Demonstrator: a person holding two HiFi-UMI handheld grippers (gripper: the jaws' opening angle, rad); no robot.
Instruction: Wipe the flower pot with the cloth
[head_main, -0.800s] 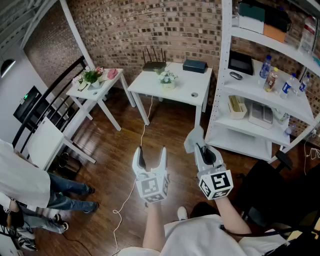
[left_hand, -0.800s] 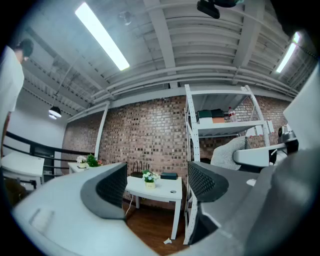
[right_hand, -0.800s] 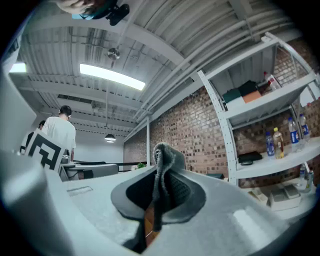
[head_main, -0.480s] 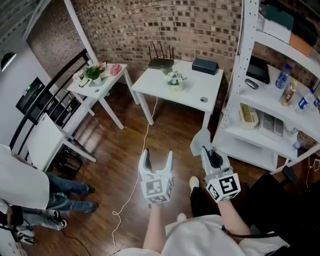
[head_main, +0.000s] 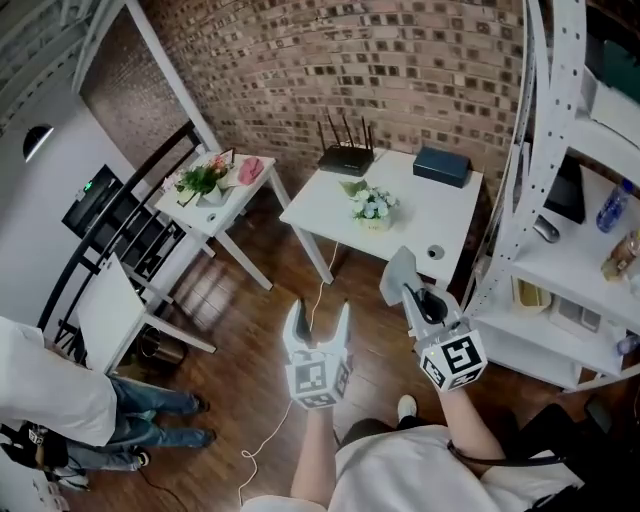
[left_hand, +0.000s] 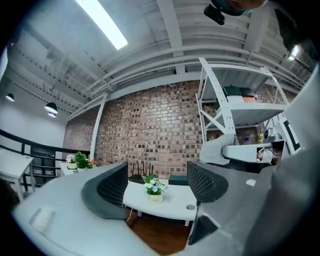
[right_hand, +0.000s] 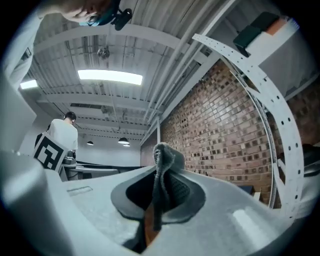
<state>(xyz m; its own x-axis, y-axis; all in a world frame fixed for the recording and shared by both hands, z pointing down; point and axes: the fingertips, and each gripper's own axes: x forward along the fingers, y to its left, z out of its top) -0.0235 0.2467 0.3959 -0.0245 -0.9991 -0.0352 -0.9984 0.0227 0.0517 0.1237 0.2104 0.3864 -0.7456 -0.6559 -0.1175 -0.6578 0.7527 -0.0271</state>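
The right claw (right_hand: 162, 189) is closed on the grey cloth (right_hand: 163, 159). Its pads pinch a fold that stands up past the tips, with a little more hanging below them. The left claw (head_main: 320, 322) has its jaws moderately apart and holds nothing; only the room shows through the gap. Both are carried roughly level, side by side, over bare wooden floor (head_main: 250, 330), with the left claw a little behind.

The flower pot (head_main: 373, 212) is a small white pot of pale blooms. It stands ahead of both claws, well apart from them, near the middle of the white desk (head_main: 445, 215). From the left claw it lies almost dead ahead, framed between the open jaws. Beyond it, at the back of the desk, are a black router (head_main: 345, 152) and a dark box (head_main: 442, 166). Off to the left claw's left, a smaller side table (head_main: 235, 205) carries a second plant (head_main: 204, 180). I take the nearer pot to be the one meant. White shelving (head_main: 545, 180) rises just off the right claw's right.

The step in hand looks like the approach: the cloth is already gripped but no wiping has begun. Next, both claws need carrying forward to the desk. The empty left claw could close on the pot to steady it, since a light pot may slide or tip under the wiping. The right claw would then bring the cloth's free fold against the pot's side.
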